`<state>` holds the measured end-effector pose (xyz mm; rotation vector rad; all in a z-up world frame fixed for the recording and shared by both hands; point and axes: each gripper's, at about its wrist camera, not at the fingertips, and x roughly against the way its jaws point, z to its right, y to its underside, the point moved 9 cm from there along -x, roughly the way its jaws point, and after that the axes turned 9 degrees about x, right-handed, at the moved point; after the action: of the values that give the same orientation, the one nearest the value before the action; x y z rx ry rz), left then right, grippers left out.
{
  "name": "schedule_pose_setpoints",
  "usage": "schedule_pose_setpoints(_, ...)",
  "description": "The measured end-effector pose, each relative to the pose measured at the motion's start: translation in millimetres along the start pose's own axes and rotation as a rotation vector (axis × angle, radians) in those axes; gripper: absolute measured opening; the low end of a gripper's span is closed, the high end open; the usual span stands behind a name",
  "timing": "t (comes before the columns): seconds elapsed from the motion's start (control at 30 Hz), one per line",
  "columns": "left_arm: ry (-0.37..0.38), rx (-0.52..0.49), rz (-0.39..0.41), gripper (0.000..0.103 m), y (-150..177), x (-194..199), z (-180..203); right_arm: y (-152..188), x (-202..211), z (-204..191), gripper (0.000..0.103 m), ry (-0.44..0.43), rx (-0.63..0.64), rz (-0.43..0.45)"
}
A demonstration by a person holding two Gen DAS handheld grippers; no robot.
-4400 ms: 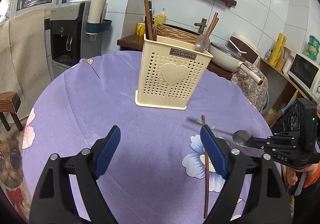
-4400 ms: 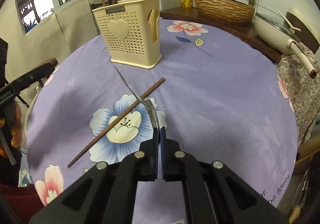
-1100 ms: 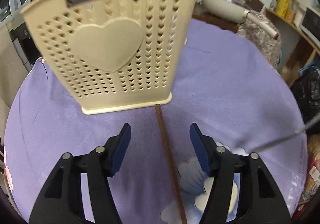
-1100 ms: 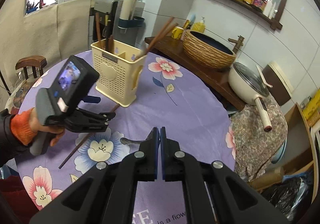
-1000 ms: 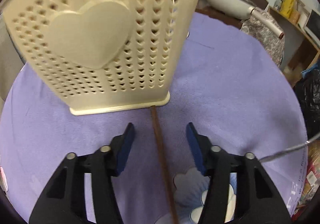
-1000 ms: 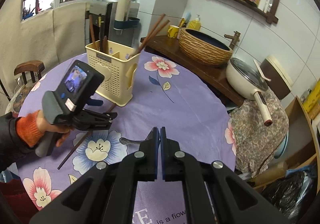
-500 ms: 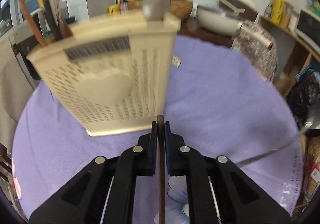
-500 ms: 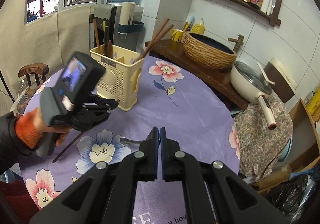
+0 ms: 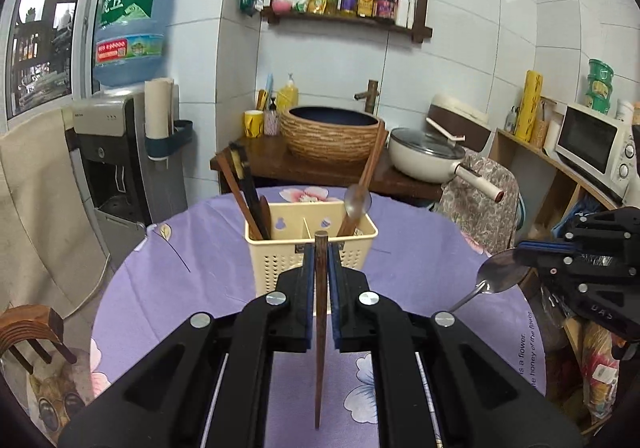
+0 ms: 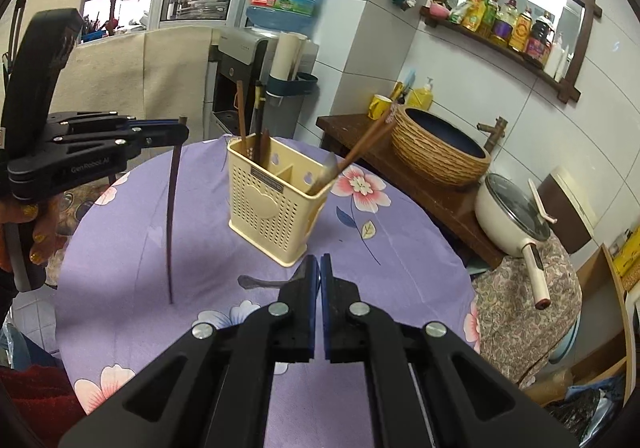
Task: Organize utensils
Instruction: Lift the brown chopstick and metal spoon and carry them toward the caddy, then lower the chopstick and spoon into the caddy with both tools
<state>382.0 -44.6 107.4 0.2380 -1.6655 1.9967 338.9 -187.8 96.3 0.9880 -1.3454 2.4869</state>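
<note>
My left gripper (image 9: 319, 248) is shut on a brown wooden chopstick (image 9: 319, 328), gripped near its top end. The chopstick hangs down clear of the purple floral tablecloth (image 9: 180, 288). The cream perforated utensil holder (image 9: 276, 264) stands just beyond it, with chopsticks and a spoon in its compartments. My right gripper (image 10: 320, 264) is shut on a metal spoon (image 9: 500, 276), whose handle (image 10: 260, 283) sticks out to the left. In the right wrist view the left gripper (image 10: 182, 128) holds the chopstick (image 10: 172, 216) left of the holder (image 10: 268, 208).
Behind the round table are a wooden counter with a woven basin (image 9: 332, 136) and a white pan (image 9: 424, 156). A water dispenser (image 9: 112, 152) stands at the left and a wooden stool (image 9: 28, 328) at the lower left. A microwave (image 9: 592, 148) sits on the right.
The left gripper closed on the chopstick lying by the holder and lifted it off the table, so the holder is now seen from above. The right gripper with the spoon rose slightly.
</note>
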Motion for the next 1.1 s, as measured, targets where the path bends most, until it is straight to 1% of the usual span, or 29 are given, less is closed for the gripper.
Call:
schedule_pose_setpoints(0.13, 0.011, 0.017, 0.016, 0.007, -8.6, 13.9, -7.6, -14.9, 5.1, -2.2, 0.002, -0.004, 0.002, 0.019)
schedule_pose_setpoints(0.3, 0.027, 0.031, 0.028, 0.007, -23.7, 21.4, -7.4, -29.8, 9.3, 0.9, 0.002, 0.004, -0.005, 0.034)
schedule_pose_setpoints(0.43, 0.05, 0.037, 0.039, 0.006, -43.5, 28.2, -3.4, -49.8, 13.2, 10.3, 0.002, 0.039, 0.008, 0.048)
schedule_pose_setpoints(0.53, 0.068, 0.042, 0.07, 0.007, -71.5, 37.6, 1.9, -68.6, 17.1, 22.3, 0.002, 0.072, 0.018, 0.062)
schedule_pose_setpoints(0.63, 0.076, 0.05, 0.112, 0.007, -109.0, 48.0, 5.5, -94.4, 18.0, 38.8, 0.002, 0.117, 0.033, 0.07)
schedule_pose_setpoints(0.77, 0.045, 0.074, 0.181, 0.006, -165.2, 49.6, 5.2, -123.5, 8.0, 56.9, 0.002, 0.162, 0.047, 0.056)
schedule_pose_setpoints(0.87, 0.008, 0.084, 0.22, 0.006, -196.5, 36.9, 2.0, -135.5, -7.5, 61.4, 0.002, 0.164, 0.054, 0.037)
schedule_pose_setpoints(0.93, -0.01, 0.103, 0.213, 0.007, -205.1, 18.3, -2.6, -138.9, -26.5, 59.4, 0.002, 0.172, 0.084, 0.008)
schedule_pose_setpoints(1.03, -0.042, 0.115, 0.208, 0.007, -202.2, -8.2, -11.0, -133.4, -54.3, 50.7, 0.002, 0.167, 0.111, -0.025)
schedule_pose_setpoints(1.1, -0.049, 0.122, 0.169, 0.007, -188.1, -30.8, -17.6, -124.4, -73.8, 43.6, 0.002, 0.171, 0.13, -0.056)
